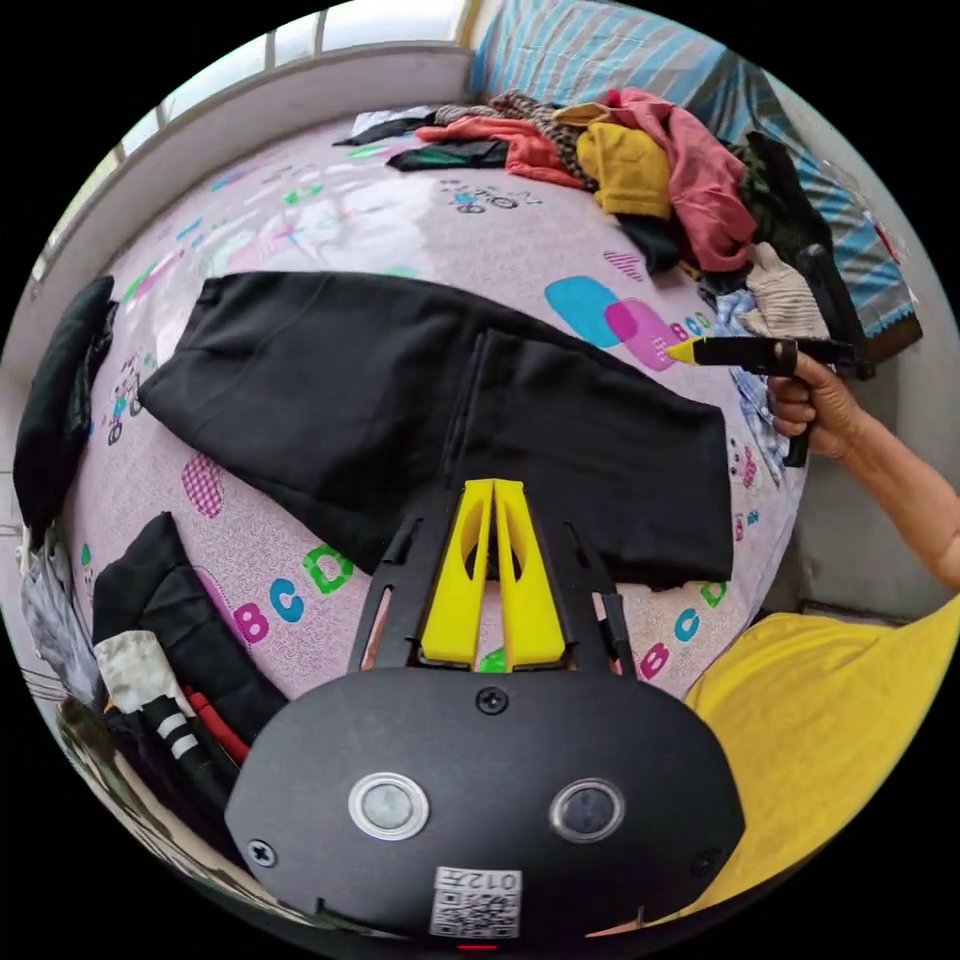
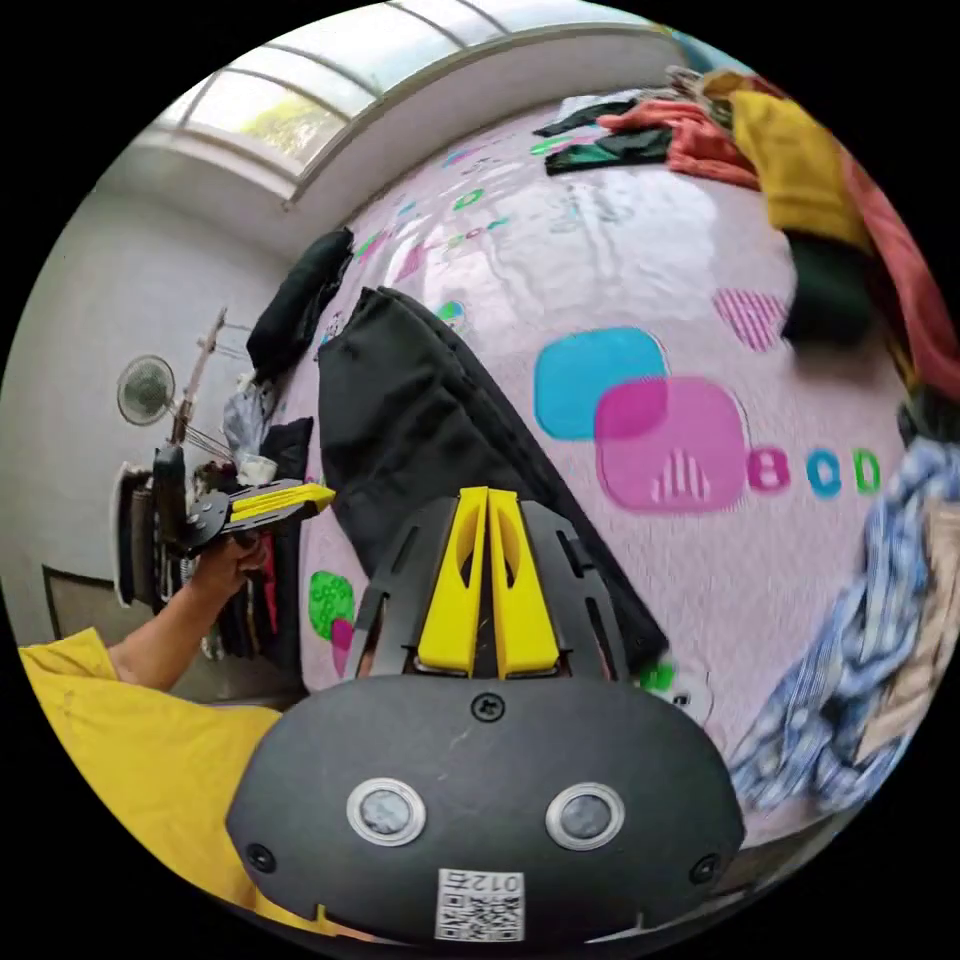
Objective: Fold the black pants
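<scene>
The black pants (image 1: 420,400) lie flat on the pink patterned sheet (image 1: 330,220), folded lengthwise with a seam running down the middle. In the left gripper view my left gripper (image 1: 493,490) hovers over their near edge, yellow jaws pressed together with nothing between them. My right gripper (image 1: 690,351) shows there too, held in a hand past the right end of the pants, jaws together. In the right gripper view my right gripper (image 2: 487,497) is shut above the near edge of the pants (image 2: 420,430), and the left gripper (image 2: 322,496) is held off the bed's side.
A heap of mixed clothes (image 1: 660,170) piles up at the far right of the bed, with a blue checked garment (image 2: 850,640) near the right gripper. Dark folded clothes (image 1: 60,400) lie at the left edge, more at the near left (image 1: 160,640). A window (image 2: 250,110) runs behind.
</scene>
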`<move>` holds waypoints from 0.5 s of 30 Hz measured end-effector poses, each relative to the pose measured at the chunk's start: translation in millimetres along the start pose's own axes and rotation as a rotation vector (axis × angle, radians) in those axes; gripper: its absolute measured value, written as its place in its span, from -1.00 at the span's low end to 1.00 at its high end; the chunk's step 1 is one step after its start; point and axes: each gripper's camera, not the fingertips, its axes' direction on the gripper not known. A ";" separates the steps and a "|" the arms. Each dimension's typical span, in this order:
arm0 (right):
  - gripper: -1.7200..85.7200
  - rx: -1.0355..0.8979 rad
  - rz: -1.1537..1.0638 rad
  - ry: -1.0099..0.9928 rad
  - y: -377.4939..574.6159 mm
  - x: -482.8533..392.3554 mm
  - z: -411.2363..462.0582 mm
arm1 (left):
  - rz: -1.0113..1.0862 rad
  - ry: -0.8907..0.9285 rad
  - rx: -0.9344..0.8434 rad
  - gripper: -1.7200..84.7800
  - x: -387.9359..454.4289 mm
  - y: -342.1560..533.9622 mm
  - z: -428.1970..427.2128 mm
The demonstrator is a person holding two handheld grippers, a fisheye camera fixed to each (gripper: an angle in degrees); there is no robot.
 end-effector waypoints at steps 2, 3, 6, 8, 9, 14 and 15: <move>-0.95 -0.004 0.120 -0.045 63.3 30.6 -25.4 | 0.066 0.013 0.014 -0.95 34.6 7.3 -7.6; -0.95 -0.010 0.149 -0.055 79.4 36.7 -28.7 | 0.130 0.038 0.004 -0.95 60.9 10.9 -6.8; -0.95 -0.049 0.269 -0.135 147.1 54.9 -30.9 | 0.306 0.051 -0.073 -0.95 127.4 14.5 6.9; -0.95 -0.030 0.297 -0.198 175.9 53.8 -27.7 | 0.348 0.020 -0.101 -0.95 157.2 14.6 14.3; -0.95 -0.015 0.292 -0.223 179.3 52.0 -27.6 | 0.368 0.011 -0.109 -0.95 172.3 14.0 17.2; -0.96 -0.114 0.218 -0.098 176.8 44.2 -5.1 | 0.373 -0.034 -0.217 -0.94 205.2 11.3 37.8; -0.96 -0.135 0.229 -0.064 177.1 47.8 -3.2 | 0.372 -0.016 -0.193 -0.94 209.2 12.4 36.1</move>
